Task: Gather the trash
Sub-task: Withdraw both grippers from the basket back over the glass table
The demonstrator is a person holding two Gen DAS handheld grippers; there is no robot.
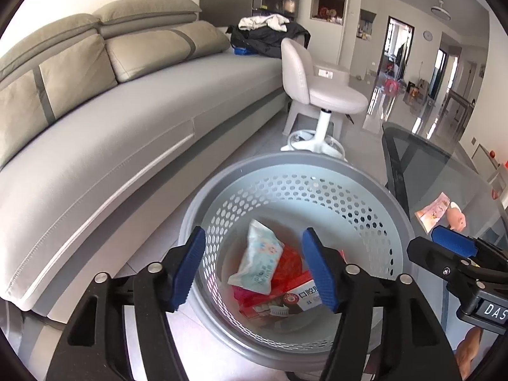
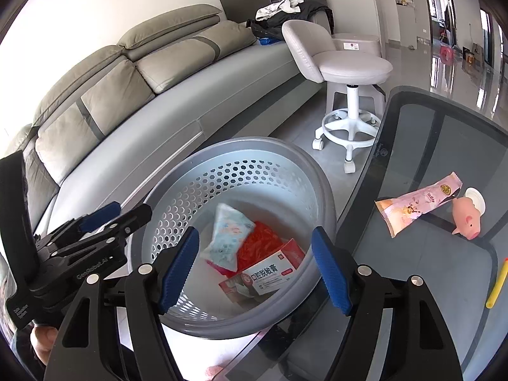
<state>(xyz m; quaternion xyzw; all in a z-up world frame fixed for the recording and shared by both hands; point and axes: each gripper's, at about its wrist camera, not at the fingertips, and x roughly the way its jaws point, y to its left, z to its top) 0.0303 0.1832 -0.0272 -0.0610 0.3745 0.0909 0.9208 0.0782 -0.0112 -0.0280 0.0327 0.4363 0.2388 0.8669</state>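
Observation:
A grey perforated waste basket [image 1: 365, 190] [image 2: 197, 187] stands on the floor beside the glass table. Inside lie a pale blue tissue pack [image 1: 258, 258] [image 2: 227, 236], a red wrapper [image 1: 287, 265] [image 2: 260, 244] and a red-and-white toothpaste box [image 1: 298, 298] [image 2: 263, 277]. My left gripper [image 1: 254, 270] is open and empty above the basket. My right gripper [image 2: 254, 268] is open and empty above the basket's right side; it also shows in the left wrist view [image 1: 444, 247]. A pink snack wrapper [image 2: 419, 203] [image 1: 433, 212] lies on the table.
The dark glass table [image 2: 444, 133] also holds a pink pig toy [image 2: 466, 219] [image 1: 457, 219], a white cap [image 2: 476, 197] and a yellow stick [image 2: 498, 282]. A grey sofa [image 1: 111, 133] runs along the left. A white swivel stool [image 1: 317, 95] [image 2: 349, 73] stands beyond the basket.

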